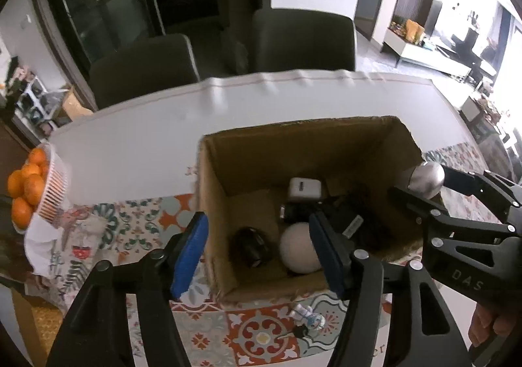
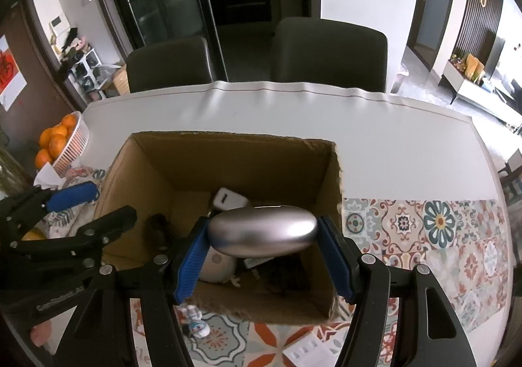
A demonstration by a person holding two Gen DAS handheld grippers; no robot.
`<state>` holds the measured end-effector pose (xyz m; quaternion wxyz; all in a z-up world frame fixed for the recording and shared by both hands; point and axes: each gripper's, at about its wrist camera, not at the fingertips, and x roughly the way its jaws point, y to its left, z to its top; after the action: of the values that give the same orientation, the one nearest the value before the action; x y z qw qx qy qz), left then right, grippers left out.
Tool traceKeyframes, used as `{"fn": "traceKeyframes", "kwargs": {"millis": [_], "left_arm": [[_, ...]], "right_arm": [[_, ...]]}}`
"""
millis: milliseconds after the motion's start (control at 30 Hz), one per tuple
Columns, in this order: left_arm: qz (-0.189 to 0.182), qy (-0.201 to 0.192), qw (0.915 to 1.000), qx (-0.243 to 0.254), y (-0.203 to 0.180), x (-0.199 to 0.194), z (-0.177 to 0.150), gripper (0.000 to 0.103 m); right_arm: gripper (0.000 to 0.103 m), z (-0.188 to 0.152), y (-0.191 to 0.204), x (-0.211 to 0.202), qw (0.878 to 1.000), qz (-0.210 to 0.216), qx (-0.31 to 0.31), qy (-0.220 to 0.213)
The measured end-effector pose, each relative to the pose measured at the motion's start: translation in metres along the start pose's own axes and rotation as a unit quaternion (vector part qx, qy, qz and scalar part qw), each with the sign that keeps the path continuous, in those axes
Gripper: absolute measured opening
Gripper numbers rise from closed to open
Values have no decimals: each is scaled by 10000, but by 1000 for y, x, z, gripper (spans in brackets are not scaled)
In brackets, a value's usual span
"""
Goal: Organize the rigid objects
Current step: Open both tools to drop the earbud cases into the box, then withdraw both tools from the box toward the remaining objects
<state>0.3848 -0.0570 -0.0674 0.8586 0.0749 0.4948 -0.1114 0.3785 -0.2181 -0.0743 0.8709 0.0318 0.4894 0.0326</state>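
- The right gripper [image 2: 262, 256], black-framed with blue ribbed pads, is clamping a smooth silver egg-shaped metal object [image 2: 262, 233] end to end between its two pads, holding it over the open brown cardboard box [image 2: 156, 177].
- In the left wrist view, that same silver object [image 1: 425, 179] is hovering just above the box's right wall [image 1: 407, 145], with the right gripper reaching in from the right.
- The left gripper [image 1: 257, 252] is standing with its jaws apart and nothing between the pads — one blue pad [image 1: 191, 256] is sitting outside the box's left wall, the other inside the box, close by a pale round ball [image 1: 300, 248].
- Lying on the box floor are that ball, a white square charger-like block [image 1: 305, 189] towards the back, a dark rounded item [image 1: 251, 248] on the left, and some black pieces, possibly cables or a device, too dark to make out.
- The box is resting on a patterned tile-print mat [image 2: 424, 230] that is covering the near part of a white table [image 2: 391, 145].
- A small white and blue figurine [image 1: 310, 318] is lying on the mat just in front of the box — outside it.
- A white slatted basket of oranges [image 2: 73, 142] is sitting at the table's left edge, well apart from the box.
- Two dark upholstered chairs [image 2: 329, 53] are standing at the far side of the table.
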Motion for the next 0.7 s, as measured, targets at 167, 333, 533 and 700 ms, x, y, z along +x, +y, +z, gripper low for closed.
{"fn": "traceKeyframes", "kwargs": {"millis": [167, 333, 533, 700], "left_arm": [[324, -239, 9992, -78, 5, -17, -3, 76], [374, -451, 9980, -247, 7, -35, -9, 86], [507, -762, 9952, -339, 0, -60, -21, 93], [742, -1169, 9899, -295, -14, -84, -38, 98]], "right_arm": [[70, -1, 4, -3, 10000, 21, -7, 23], [76, -5, 6, -18, 9998, -78, 77, -141], [81, -14, 5, -50, 9978, -379, 123, -528], [85, -32, 3, -82, 9931, -710, 105, -930]]}}
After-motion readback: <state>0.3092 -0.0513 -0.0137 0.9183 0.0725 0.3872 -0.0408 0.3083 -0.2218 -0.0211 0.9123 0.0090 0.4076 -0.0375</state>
